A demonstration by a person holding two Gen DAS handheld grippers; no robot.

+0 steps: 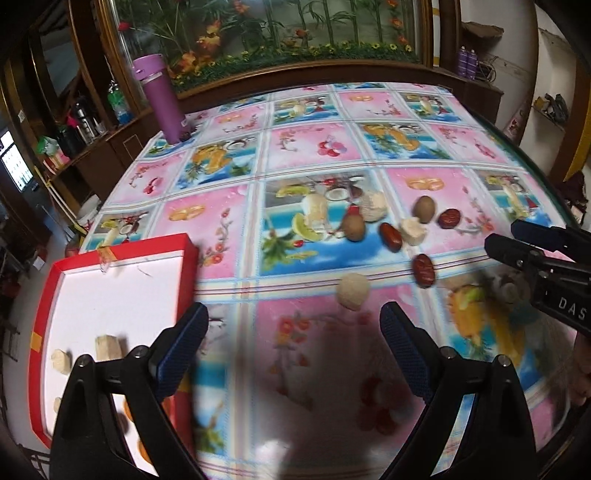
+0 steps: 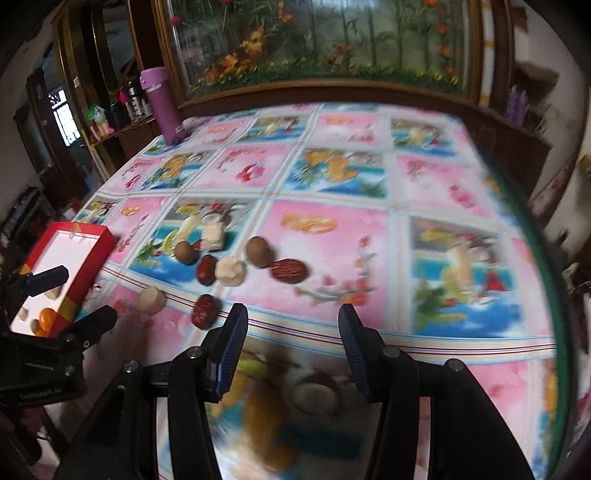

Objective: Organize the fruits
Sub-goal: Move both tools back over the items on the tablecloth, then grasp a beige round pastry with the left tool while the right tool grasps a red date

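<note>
A red box with a white floor (image 1: 110,295) lies at the table's left edge and holds pale fruit pieces (image 1: 109,347) and an orange piece (image 2: 47,318). Loose on the patterned tablecloth lie red dates (image 1: 423,270) (image 2: 289,270), brown round fruits (image 1: 354,228) (image 2: 259,251) and pale chunks (image 1: 354,291) (image 2: 229,270). My left gripper (image 1: 293,325) is open and empty, between the box and the loose fruit. My right gripper (image 2: 291,325) is open and empty, just in front of the fruit cluster; it also shows in the left wrist view (image 1: 517,240).
A purple bottle (image 1: 162,99) stands at the table's far left corner. A framed flower display (image 1: 277,33) runs behind the table. A wooden shelf with bottles (image 1: 81,125) stands to the left. The table's green rim (image 2: 554,277) curves along the right.
</note>
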